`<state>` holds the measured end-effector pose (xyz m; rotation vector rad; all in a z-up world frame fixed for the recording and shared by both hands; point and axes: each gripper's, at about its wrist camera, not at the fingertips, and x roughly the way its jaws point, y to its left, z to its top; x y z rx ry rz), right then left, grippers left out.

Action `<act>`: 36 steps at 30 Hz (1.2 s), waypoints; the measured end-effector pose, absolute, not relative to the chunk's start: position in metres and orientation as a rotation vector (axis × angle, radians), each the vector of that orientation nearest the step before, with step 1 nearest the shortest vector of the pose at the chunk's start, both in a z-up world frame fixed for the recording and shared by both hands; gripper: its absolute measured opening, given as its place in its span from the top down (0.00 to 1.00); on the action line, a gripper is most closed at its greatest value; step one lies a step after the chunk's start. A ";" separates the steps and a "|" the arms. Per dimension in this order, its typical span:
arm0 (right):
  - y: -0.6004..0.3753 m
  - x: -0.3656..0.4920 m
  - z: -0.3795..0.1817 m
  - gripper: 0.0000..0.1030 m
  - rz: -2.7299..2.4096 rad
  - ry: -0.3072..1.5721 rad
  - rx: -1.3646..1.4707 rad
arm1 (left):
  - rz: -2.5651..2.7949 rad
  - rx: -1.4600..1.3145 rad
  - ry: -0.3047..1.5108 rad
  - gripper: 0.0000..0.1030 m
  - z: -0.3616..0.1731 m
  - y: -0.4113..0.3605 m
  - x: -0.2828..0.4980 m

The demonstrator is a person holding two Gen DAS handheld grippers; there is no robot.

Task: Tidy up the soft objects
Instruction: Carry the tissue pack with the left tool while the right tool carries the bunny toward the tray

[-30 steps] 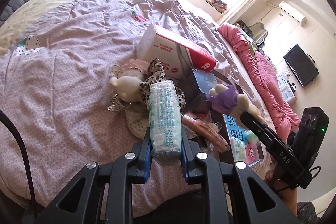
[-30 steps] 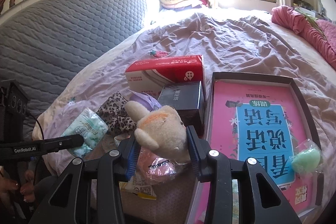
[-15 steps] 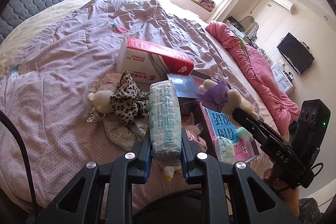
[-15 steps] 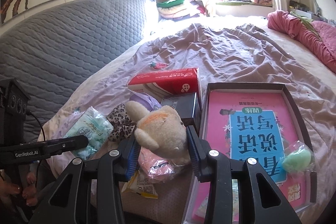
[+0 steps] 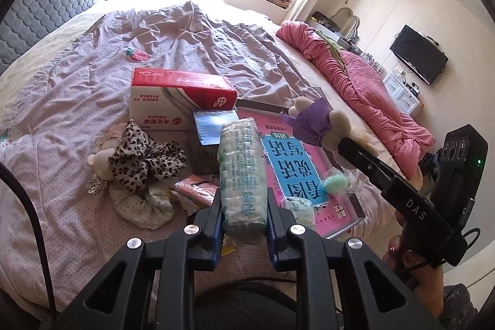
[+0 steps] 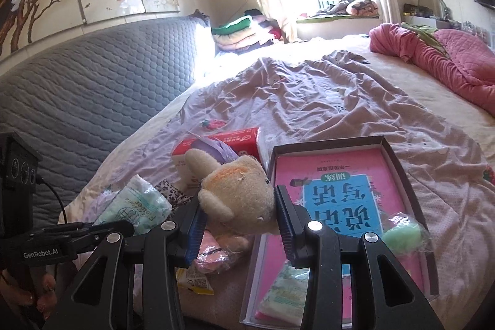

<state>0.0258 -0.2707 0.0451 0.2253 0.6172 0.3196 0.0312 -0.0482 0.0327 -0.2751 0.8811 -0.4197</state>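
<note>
My left gripper [image 5: 244, 207] is shut on a long clear pack of cotton pads [image 5: 243, 169], held up above the bed. The same pack [image 6: 136, 206] shows at the left of the right wrist view. My right gripper [image 6: 239, 214] is shut on a cream plush toy [image 6: 239, 190] in a purple dress; that toy [image 5: 315, 121] also hangs above the box in the left wrist view. Below lies an open shallow box [image 6: 399, 169] with a pink and blue book [image 5: 290, 163] in it. A green puff in a clear bag [image 6: 402, 232] and a pale packet [image 6: 284, 293] rest on the book.
On the mauve bedspread [image 5: 62, 126] lie a red and white carton [image 5: 179, 98], a dark blue box [image 5: 210, 129], a leopard-print scrunchie [image 5: 142, 160], a small white plush [image 5: 99, 163], a floral scrunchie [image 5: 139, 203] and pink packets [image 5: 198, 190]. A pink quilt [image 5: 355, 82] lies at the far right.
Both grippers have risen and drawn back from the bed with their loads still held. More of the room, the window and the open box now shows.
</note>
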 end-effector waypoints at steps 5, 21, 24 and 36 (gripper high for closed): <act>-0.292 0.021 0.049 0.58 0.280 0.600 0.257 | -0.444 -0.249 0.873 0.78 0.042 -0.067 0.030; -0.338 0.004 0.064 0.58 0.189 0.547 0.316 | -0.502 -0.188 0.844 0.78 0.066 -0.110 0.030; -0.343 0.001 0.063 0.58 0.181 0.545 0.323 | -0.506 -0.175 0.849 0.78 0.066 -0.115 0.030; -0.353 -0.006 0.063 0.58 0.165 0.540 0.339 | -0.522 -0.151 0.854 0.78 0.067 -0.130 0.030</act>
